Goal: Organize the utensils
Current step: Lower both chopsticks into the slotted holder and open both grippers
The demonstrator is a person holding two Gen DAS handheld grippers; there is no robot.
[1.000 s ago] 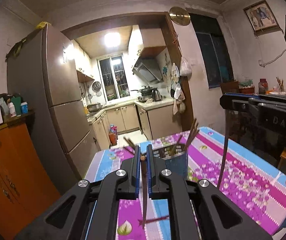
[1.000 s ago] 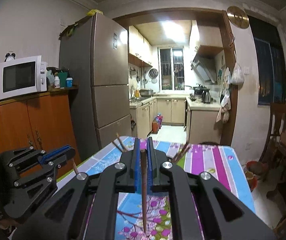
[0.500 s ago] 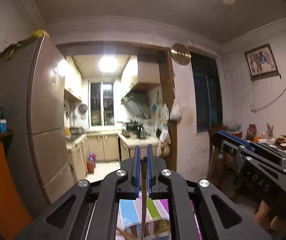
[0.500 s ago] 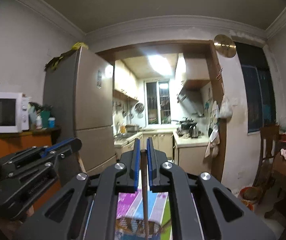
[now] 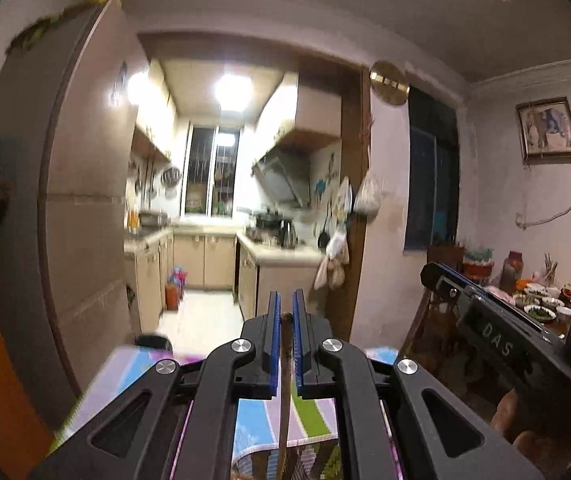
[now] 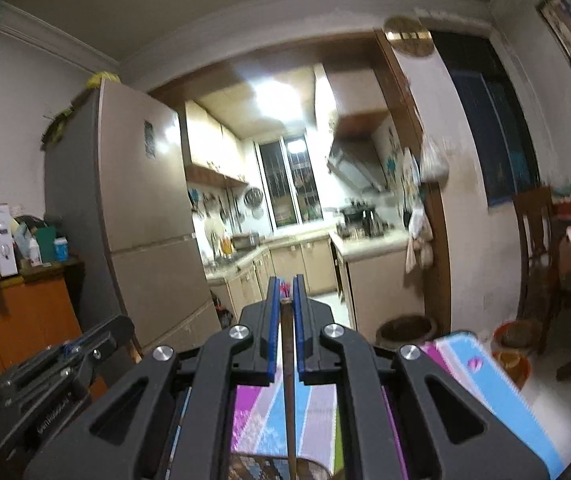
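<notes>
Both grippers (image 5: 284, 312) (image 6: 286, 300) still clamp chopsticks (image 5: 285, 380) (image 6: 288, 380); table (image 6: 485, 380) now nearer its far edge.

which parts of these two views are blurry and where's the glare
Left wrist view: fridge and tablecloth edge smear with motion blur, the kitchen ceiling light blows out, the left tool stays sharp. Right wrist view: kitchen counter is softly blurred, glare on the fridge door, straight walls bow.

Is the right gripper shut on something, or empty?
Shut on a thin brown wooden chopstick: the right gripper blue pads clamp it.
</notes>
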